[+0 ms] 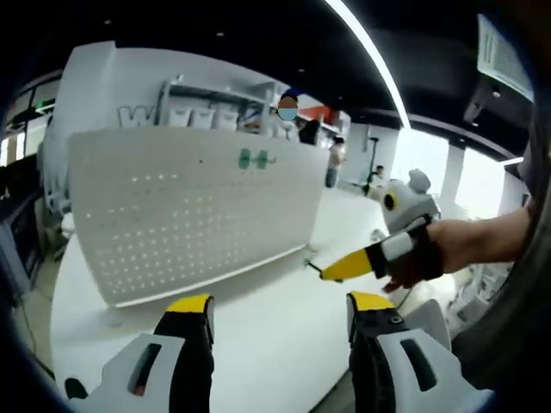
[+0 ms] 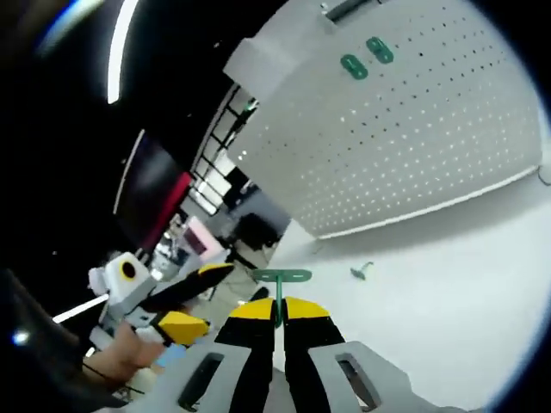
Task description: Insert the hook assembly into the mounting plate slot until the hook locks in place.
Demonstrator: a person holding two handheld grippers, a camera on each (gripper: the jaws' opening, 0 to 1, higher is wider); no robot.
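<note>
The white perforated mounting plate (image 1: pixel 189 206) stands upright on the white table (image 1: pixel 275 344); two green hooks (image 1: pixel 256 159) hang near its top edge. My left gripper (image 1: pixel 280 305) is open, empty and short of the plate. From the right comes my right gripper (image 1: pixel 349 265), held by a hand, with a small hook (image 1: pixel 312 267) at its tip. In the right gripper view, my right gripper (image 2: pixel 277 310) is shut on a green T-shaped hook assembly (image 2: pixel 280 280), away from the plate (image 2: pixel 413 129). Another green hook (image 2: pixel 362 271) lies loose on the table.
The left gripper (image 2: pixel 194 297) appears at the left of the right gripper view, open, with a hand (image 2: pixel 120 353) on it. People and shelving (image 1: pixel 293 116) stand behind the plate. Bare table (image 2: pixel 448 292) stretches in front of the plate.
</note>
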